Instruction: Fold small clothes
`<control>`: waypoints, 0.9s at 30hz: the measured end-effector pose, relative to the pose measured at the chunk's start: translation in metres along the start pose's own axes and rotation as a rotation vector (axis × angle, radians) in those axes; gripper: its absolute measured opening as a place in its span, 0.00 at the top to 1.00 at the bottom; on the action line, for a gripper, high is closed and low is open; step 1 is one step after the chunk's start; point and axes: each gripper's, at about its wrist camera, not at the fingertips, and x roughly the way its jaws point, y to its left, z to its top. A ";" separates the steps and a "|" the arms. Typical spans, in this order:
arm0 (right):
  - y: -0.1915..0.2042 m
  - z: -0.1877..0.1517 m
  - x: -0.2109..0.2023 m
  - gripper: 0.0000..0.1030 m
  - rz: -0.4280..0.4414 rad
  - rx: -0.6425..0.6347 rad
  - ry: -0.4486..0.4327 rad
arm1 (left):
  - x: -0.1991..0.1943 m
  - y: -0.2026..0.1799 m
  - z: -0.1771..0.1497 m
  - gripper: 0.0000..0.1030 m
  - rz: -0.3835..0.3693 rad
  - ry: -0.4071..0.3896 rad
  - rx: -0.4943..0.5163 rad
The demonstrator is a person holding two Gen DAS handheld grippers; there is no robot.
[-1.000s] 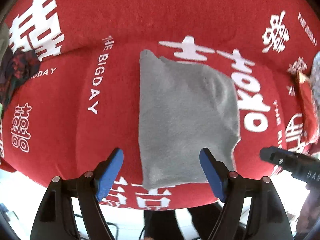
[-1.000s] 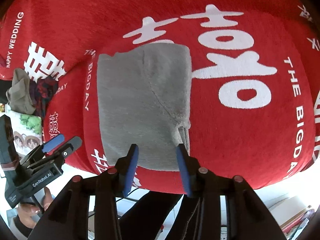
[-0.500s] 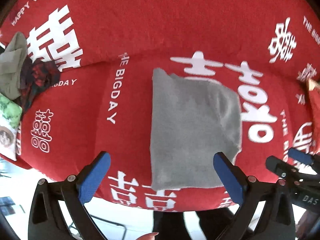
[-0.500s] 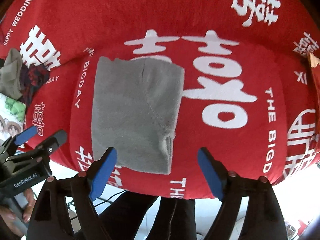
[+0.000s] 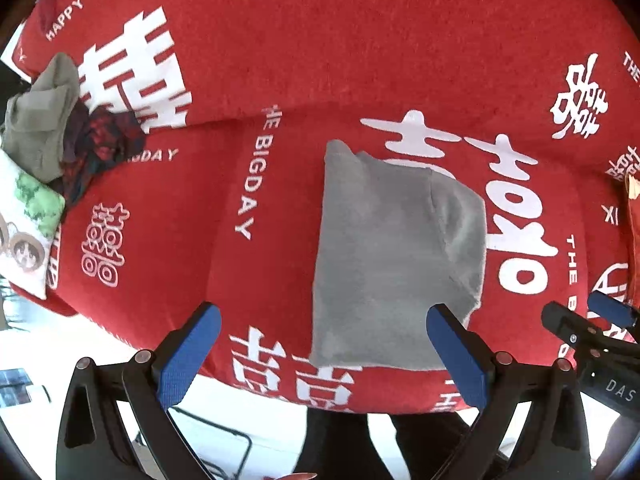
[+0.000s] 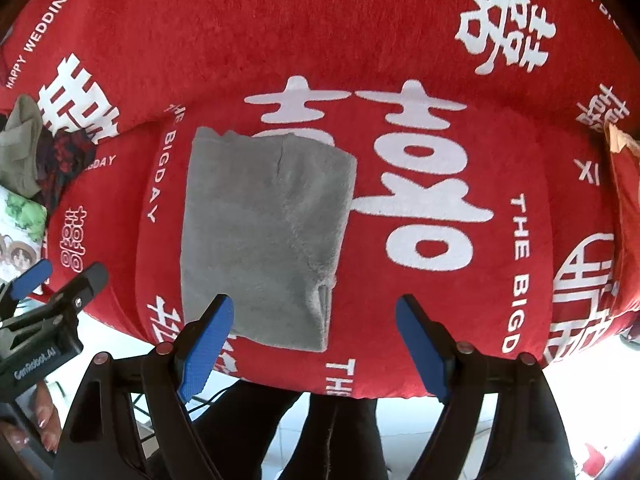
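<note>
A grey fleece garment (image 5: 394, 256) lies folded into a flat rectangle on the red sofa seat (image 5: 168, 216); it also shows in the right wrist view (image 6: 264, 236). My left gripper (image 5: 320, 352) is open and empty, held above the seat's front edge near the garment's near end. My right gripper (image 6: 314, 340) is open and empty, just off the garment's near right corner. Each gripper shows at the edge of the other's view: the right one (image 5: 588, 328) and the left one (image 6: 52, 288).
A pile of small clothes, olive and dark red-patterned (image 5: 60, 132), lies at the seat's left end beside a printed cushion (image 5: 24, 232). An orange item (image 5: 634, 240) sits at the right end. The sofa back (image 5: 320, 40) rises behind. White floor lies below the front edge.
Both grippers opened wide and drew back from the grey garment toward the sofa's front edge. The right gripper let go of its near corner. The garment stays flat.
</note>
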 end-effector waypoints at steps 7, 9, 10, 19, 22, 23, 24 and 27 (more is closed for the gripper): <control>0.003 0.005 -0.006 0.17 -0.006 -0.039 -0.015 | -0.008 -0.010 -0.003 0.00 0.023 0.002 -0.018; 0.002 0.006 -0.008 0.17 -0.004 -0.046 -0.019 | -0.009 -0.013 -0.003 0.00 0.024 0.002 -0.023; 0.001 0.006 -0.009 0.17 -0.002 -0.048 -0.021 | -0.010 -0.014 -0.003 0.00 0.023 0.002 -0.028; -0.007 0.008 -0.015 0.17 -0.003 -0.069 -0.032 | -0.018 -0.028 -0.005 0.00 0.056 -0.011 -0.030; -0.009 0.007 -0.017 0.17 -0.004 -0.077 -0.037 | -0.019 -0.029 -0.004 0.00 0.040 -0.001 -0.040; -0.010 0.008 -0.017 0.17 -0.003 -0.079 -0.037 | -0.019 -0.030 -0.004 0.00 0.036 0.002 -0.044; -0.010 0.008 -0.017 0.17 -0.002 -0.079 -0.038 | -0.019 -0.031 -0.004 0.00 0.036 0.004 -0.047; -0.012 0.009 -0.017 0.17 -0.001 -0.081 -0.039 | -0.020 -0.034 -0.005 0.00 0.046 0.003 -0.046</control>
